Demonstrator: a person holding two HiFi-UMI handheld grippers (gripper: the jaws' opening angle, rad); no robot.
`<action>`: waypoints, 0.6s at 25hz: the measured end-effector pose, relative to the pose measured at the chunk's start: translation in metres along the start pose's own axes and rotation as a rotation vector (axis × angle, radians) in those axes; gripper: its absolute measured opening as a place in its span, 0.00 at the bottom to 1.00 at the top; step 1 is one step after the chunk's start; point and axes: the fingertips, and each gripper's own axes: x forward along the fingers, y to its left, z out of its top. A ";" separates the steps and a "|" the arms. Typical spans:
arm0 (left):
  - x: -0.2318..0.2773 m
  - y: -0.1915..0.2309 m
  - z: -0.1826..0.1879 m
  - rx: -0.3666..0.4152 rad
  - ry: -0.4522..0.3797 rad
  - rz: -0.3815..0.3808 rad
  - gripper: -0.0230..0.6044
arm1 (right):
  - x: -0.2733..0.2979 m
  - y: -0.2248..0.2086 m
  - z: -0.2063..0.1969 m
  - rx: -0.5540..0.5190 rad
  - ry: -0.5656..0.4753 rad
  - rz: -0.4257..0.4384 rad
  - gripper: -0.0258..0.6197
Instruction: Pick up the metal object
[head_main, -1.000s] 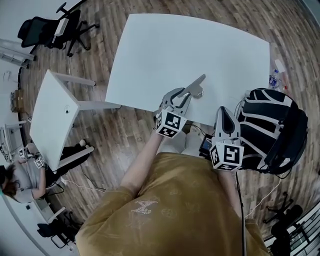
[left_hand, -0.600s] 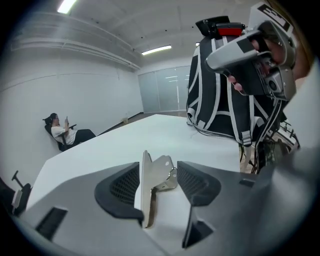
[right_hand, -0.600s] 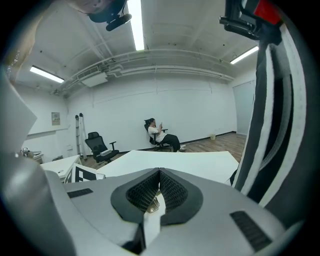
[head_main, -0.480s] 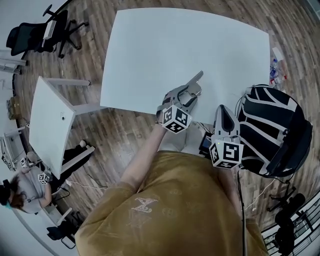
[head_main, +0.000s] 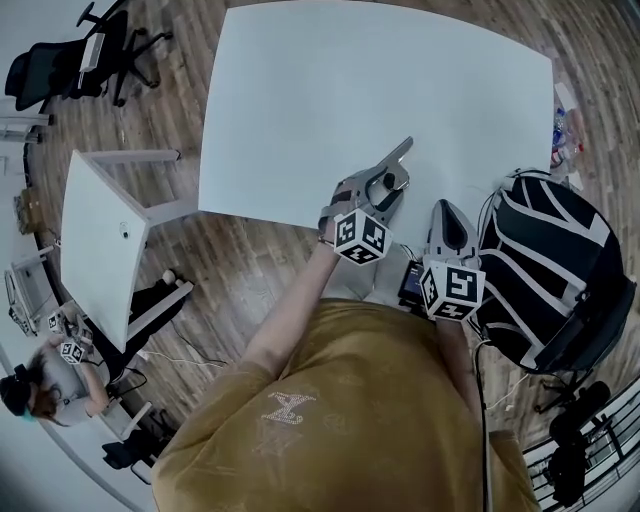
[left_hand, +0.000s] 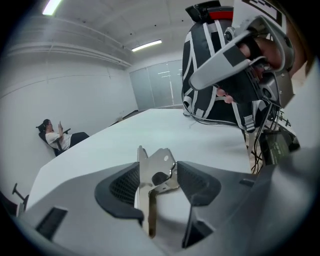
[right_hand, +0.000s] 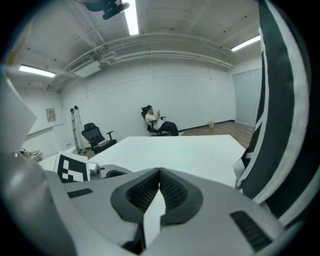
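From the head view, the left gripper (head_main: 380, 186) reaches over the near edge of the white table (head_main: 350, 80). The metal bracket (head_main: 398, 158) sits at its tips, with the long arm pointing away across the tabletop. The right gripper (head_main: 448, 208) hangs just off the table edge beside a black-and-white backpack (head_main: 545, 260).

In the left gripper view, the left gripper (left_hand: 157, 176) has its jaws spread wide. The metal bracket (left_hand: 159, 165) stands between them, its flat plate against the left pad (left_hand: 122, 186) and its other edge at the right pad; a firm clamp cannot be confirmed.

In the right gripper view, the right gripper (right_hand: 160, 187) is clenched with its pads meeting, empty, and faces the table (right_hand: 175, 150).
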 end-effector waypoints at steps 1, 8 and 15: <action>0.001 0.001 0.000 0.003 0.002 0.004 0.39 | 0.003 0.000 -0.003 0.001 0.010 -0.001 0.05; 0.008 0.008 0.006 0.094 -0.011 0.107 0.39 | 0.015 0.003 -0.017 -0.002 0.055 0.015 0.05; 0.013 0.009 0.008 0.142 -0.001 0.156 0.20 | 0.017 -0.002 -0.025 0.001 0.079 0.006 0.05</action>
